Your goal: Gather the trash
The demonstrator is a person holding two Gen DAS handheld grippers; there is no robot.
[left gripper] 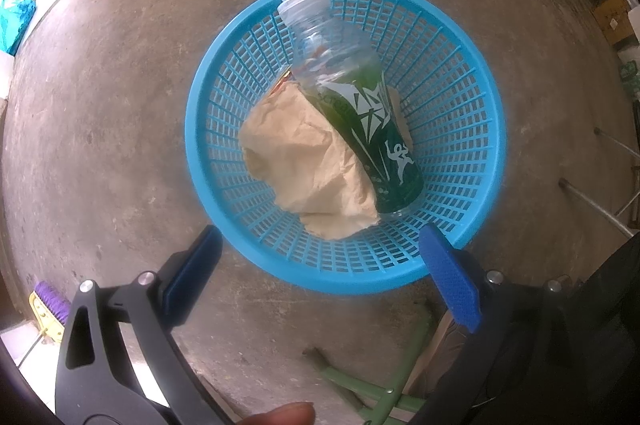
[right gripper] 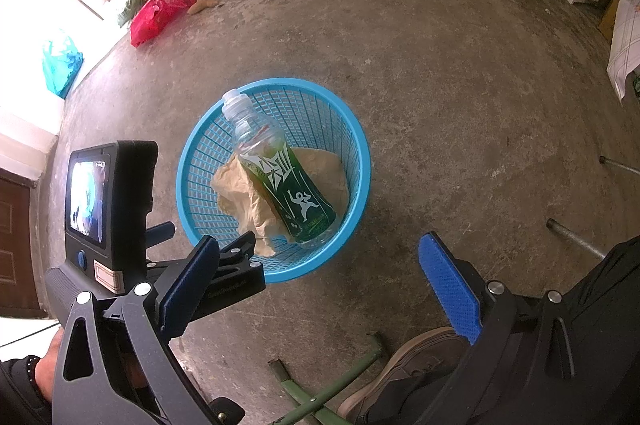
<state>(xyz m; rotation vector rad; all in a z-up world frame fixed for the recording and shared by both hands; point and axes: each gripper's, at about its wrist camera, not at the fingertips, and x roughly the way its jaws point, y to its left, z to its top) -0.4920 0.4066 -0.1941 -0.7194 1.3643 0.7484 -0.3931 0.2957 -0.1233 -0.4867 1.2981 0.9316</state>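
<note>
Both claws hang empty over the floor. The left gripper [left gripper: 320, 265] has its jaws spread wide, nothing between them, its tips just above the near rim of the basket [left gripper: 208, 97]. The right gripper [right gripper: 320, 265] is equally wide and bare, held a little further back, with the left one showing at the lower left of its frame.

The trash seems gathered already. In the centre of both frames the bottle [left gripper: 352, 105] lies slanted in the basket, neck propped on the far rim at the top, base down near the close wall. Crumpled paper [left gripper: 304, 161] sits beside and partly under it.

What worries me is that bottle. Its neck pokes over the rim, so I'd guess a nudge or a hasty lift would roll it out onto the concrete. The basket looks light and thin-walled; a claw pinching one side of the rim could tip it, and the paper would slide out too.

A shoe [right gripper: 404, 369] and green bars [right gripper: 332, 389] crowd the bottom of the right frame, close to the basket, and a careless step might kick it.

At the upper left, well apart, a red bag [right gripper: 156, 13] and a teal bag [right gripper: 60, 65] lie by the wall. Whether they count as trash I can't say.
</note>
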